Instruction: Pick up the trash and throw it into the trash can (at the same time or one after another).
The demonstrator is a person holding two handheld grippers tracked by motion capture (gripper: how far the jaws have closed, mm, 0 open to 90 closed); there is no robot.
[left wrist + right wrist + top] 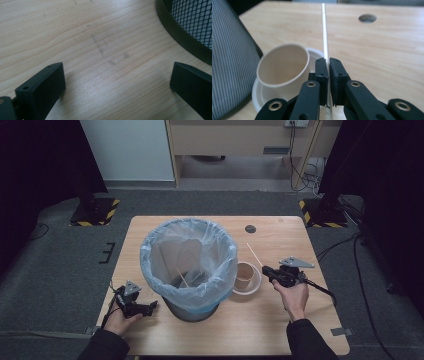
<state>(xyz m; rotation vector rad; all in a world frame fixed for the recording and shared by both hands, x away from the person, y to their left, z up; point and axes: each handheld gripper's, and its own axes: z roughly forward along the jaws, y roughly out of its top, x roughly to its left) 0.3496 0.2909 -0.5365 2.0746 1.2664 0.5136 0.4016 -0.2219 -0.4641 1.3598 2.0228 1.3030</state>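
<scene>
stick (325,37) sits pinched in my right tongs (329,72), pointing away from me; bin (189,265) lies to its left; left tongs (117,82) spread.

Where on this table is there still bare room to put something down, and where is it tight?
The table is bare along its near edge between the two hands, and across the far right around the round hole. It is crowded mid-table: the lined mesh bin stands close beside the paper cup in its white bowl, where the right gripper holds a chopstick.

A light wooden table (280,330) stands on grey carpet (50,280) — beyond it, a white wall panel (127,150) and black-yellow-striped stand bases (95,212).
</scene>
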